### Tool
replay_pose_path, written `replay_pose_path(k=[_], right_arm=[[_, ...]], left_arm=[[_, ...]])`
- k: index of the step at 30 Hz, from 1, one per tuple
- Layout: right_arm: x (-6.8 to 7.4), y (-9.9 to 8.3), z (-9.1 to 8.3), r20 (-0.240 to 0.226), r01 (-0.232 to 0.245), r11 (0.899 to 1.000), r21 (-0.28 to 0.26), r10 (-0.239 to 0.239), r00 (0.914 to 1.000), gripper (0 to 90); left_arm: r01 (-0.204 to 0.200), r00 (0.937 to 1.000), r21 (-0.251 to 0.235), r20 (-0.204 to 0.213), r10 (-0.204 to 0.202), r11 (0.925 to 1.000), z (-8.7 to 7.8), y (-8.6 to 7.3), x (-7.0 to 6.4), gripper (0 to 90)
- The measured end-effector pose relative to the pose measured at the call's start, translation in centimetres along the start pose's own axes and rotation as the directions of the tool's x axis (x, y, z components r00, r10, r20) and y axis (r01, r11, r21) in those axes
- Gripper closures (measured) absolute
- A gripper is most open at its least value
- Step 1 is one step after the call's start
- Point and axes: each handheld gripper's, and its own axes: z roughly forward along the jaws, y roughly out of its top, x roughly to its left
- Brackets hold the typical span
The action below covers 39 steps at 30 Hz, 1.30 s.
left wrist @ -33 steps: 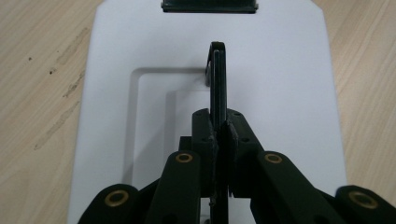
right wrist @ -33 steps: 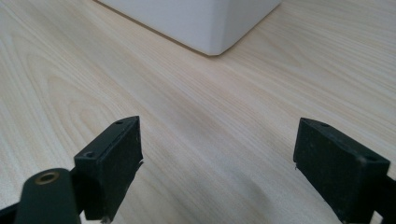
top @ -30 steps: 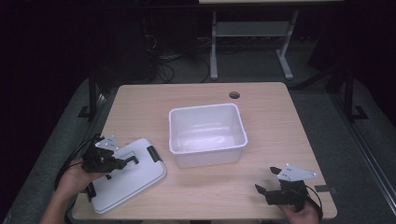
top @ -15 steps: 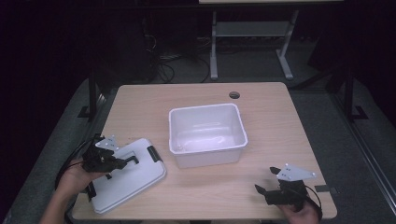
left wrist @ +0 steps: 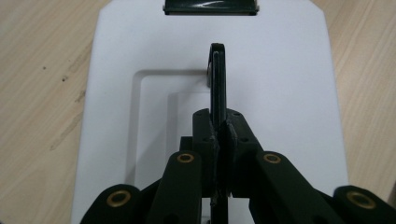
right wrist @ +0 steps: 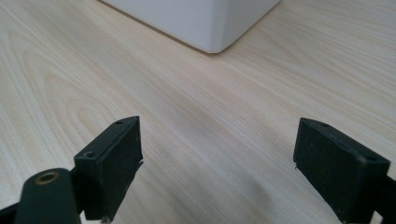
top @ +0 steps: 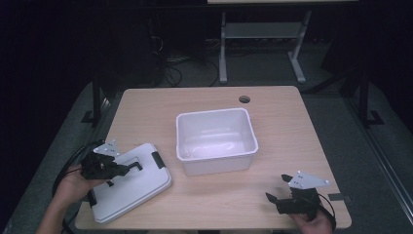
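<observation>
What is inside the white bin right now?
The bin looks empty: its bare white floor shows. The near wall hides a strip of floor behind it. Its lid lies apart on the table, handle pinched by the left claw.

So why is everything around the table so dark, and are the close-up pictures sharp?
High view: light falls on the pale wooden table, surroundings nearly black. Left gripper view: white plastic lid evenly lit, glare on its dark clip. Right gripper view: nearest jaw parts slightly soft.

White rectangular lid [top: 131, 183] with a dark handle [left wrist: 217, 86] and dark end clips, lay flat and skewed near the table's front left corner, handle stood upright, open white bin [top: 215, 139] sat mid-table
</observation>
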Motion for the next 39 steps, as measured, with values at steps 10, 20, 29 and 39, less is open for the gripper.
replay_pose_path(k=[10, 20, 29, 39], right_arm=[[-0.1, 0.0, -0.1, 0.001, -0.007, 1.0, -0.005, 0.007, 1.0, 14.9], [-0.3, -0.1, 0.0, 0.005, -0.008, 1.0, -0.006, 0.008, 1.0, 14.9], [-0.4, 0.0, 0.1, 0.008, -0.028, 1.0, -0.008, 0.029, 0.9996, 14.9], [-0.5, 0.0, 0.0, 0.008, -0.028, 1.0, -0.013, 0.029, 0.9996, 14.9]], left_arm=[[-0.047, 0.9987, 0.007, -0.017, 0.047, 0.9989, -3.6, 1.5, -0.9, 84.5], [-0.089, 0.9958, -0.022, -0.02, 0.089, 0.9958, -6.6, 3.2, -1.5, 84.5], [-0.114, 0.9935, -0.049, -0.016, 0.113, 0.9923, -8.4, 4.3, -1.6, 84.5], [-0.121, 0.9927, -0.081, -0.012, 0.12, 0.9894, -9.7, 6.0, -1.9, 84.4]])
